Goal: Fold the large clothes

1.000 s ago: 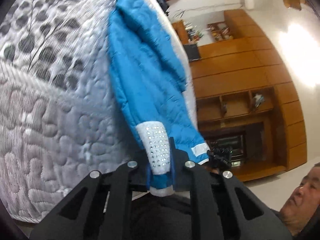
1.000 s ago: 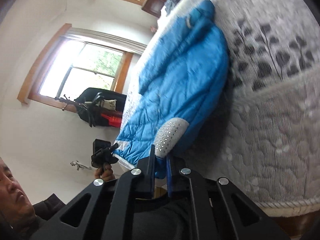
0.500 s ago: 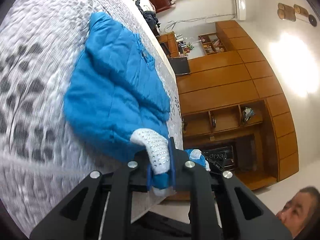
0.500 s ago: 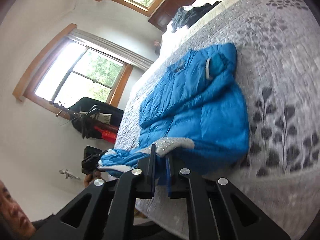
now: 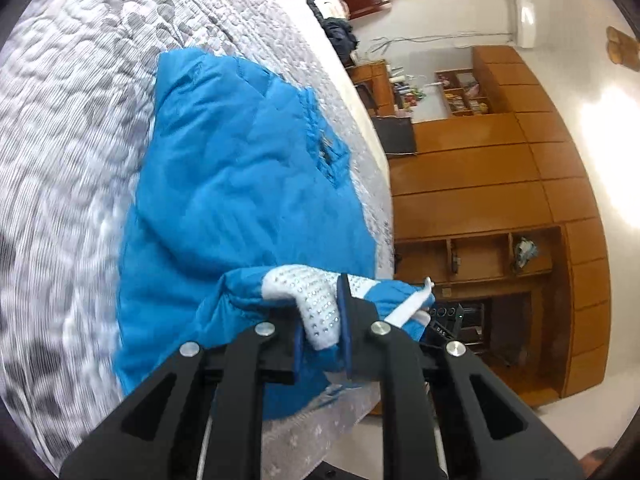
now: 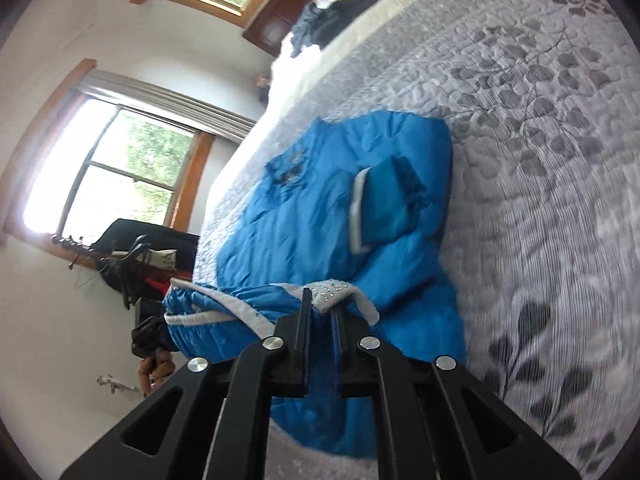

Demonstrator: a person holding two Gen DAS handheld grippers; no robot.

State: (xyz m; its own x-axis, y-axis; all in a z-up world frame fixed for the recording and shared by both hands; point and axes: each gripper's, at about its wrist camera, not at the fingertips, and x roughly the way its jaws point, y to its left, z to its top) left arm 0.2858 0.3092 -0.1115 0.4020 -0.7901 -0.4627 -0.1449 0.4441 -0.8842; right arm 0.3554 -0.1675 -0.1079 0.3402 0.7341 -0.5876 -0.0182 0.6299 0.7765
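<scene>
Both the left gripper [image 5: 320, 320] and right gripper [image 6: 320, 320] are clenched on the hem of the blue padded jacket [image 5: 240, 184] lying on the bed [image 5: 80, 100] — slick, bulky fabric could slip free mid-fold.

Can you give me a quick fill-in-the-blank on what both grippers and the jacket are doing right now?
1. The jacket is ____ in colour.
2. The left gripper has its jaws shut on a white studded ____ of the jacket.
3. The jacket lies on a grey quilted ____, patterned with leaves.
4. The right gripper grips the jacket's hem, so ____ grippers hold the garment.

Missing words: blue; trim; bedspread; both
</scene>
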